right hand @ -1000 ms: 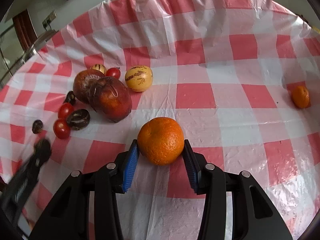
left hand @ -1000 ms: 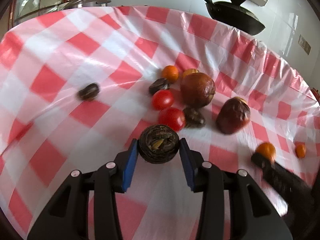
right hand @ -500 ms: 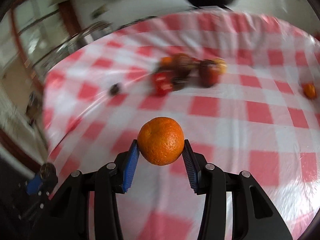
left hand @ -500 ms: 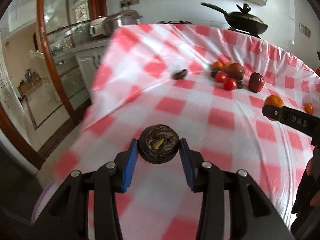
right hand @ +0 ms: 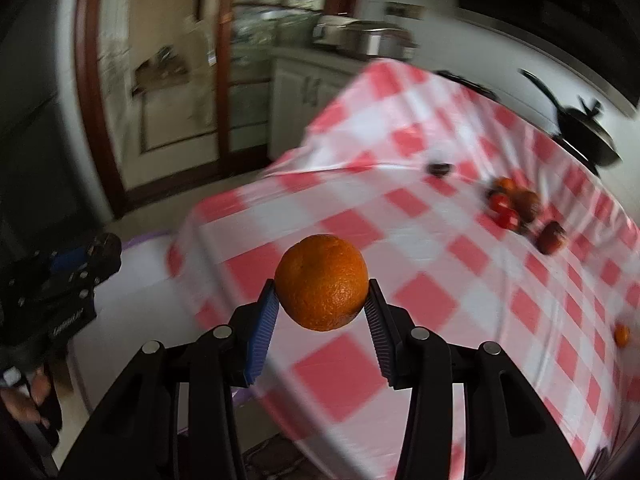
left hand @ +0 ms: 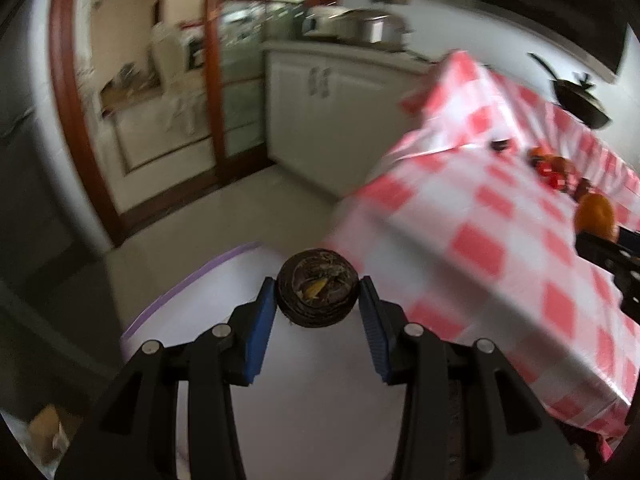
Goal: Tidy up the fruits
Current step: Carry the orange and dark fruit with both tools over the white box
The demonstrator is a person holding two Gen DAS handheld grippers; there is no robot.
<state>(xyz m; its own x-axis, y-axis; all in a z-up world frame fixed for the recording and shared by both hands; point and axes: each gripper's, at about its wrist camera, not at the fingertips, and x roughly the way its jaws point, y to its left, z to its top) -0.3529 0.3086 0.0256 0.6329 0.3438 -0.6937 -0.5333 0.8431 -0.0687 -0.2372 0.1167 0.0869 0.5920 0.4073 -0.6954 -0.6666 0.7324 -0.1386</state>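
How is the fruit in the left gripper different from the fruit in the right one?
The dark fruit in the left gripper is brownish-black with a wrinkled, split skin showing yellow inside; the orange in the right gripper is bright orange with a smooth, dimpled, unbroken peel. The dark fruit hangs over a white, purple-rimmed surface; the orange hangs over the checked tablecloth. Both are round and clamped between blue pads.
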